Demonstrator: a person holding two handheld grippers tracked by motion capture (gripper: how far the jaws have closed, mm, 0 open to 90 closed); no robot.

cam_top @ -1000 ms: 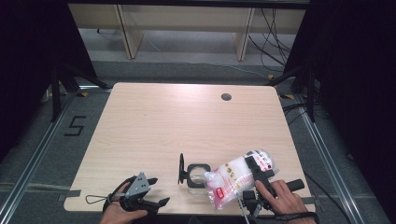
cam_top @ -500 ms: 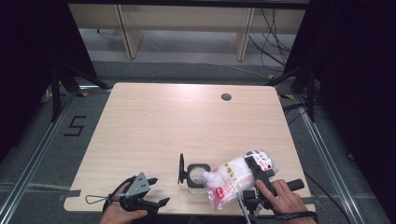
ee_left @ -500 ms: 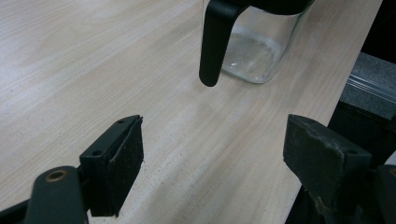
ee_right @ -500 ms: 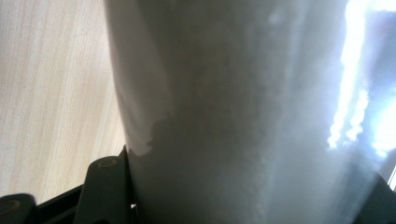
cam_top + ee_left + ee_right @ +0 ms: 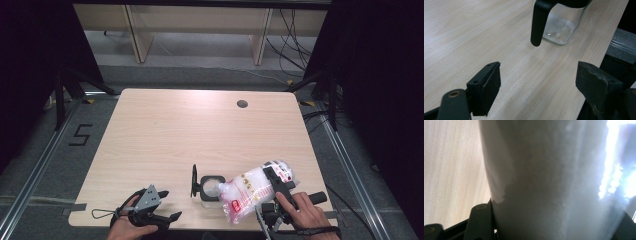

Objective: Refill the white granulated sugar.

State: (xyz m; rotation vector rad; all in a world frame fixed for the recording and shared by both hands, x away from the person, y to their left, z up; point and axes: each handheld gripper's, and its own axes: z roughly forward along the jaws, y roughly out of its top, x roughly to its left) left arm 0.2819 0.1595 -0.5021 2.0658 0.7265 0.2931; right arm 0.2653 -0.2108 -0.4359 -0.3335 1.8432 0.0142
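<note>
So right up close in my right gripper view, the clear plastic bag [image 5: 554, 180] full of white powder sits squarely between my jaws, and they're clamped on it, one dark jaw pressed against its side at the bottom left with pale wood showing past it. From the high view, my right gripper [image 5: 276, 186] has that bag [image 5: 250, 187] tipped over near the front right edge of the table [image 5: 200, 130], its lower end pointing left toward the mouth of the glass jar [image 5: 210, 186], touching it or just about, hard to call from up there. The bag has red and yellow printing on it and a darker label at the upper end. The jar stands upright just left of the bag, with its black lid [image 5: 194, 181] swung open and standing on edge at its left side. My left gripper [image 5: 159, 206] is parked at the front left edge, well apart from the jar, jaws spread wide with nothing in them. In my left gripper view, the jar [image 5: 560, 27] sits up ahead with some white residue at its bottom and that black lid [image 5: 539, 22] hanging in front. Farther out there's a round cable hole [image 5: 242, 104] near the back edge.
</note>
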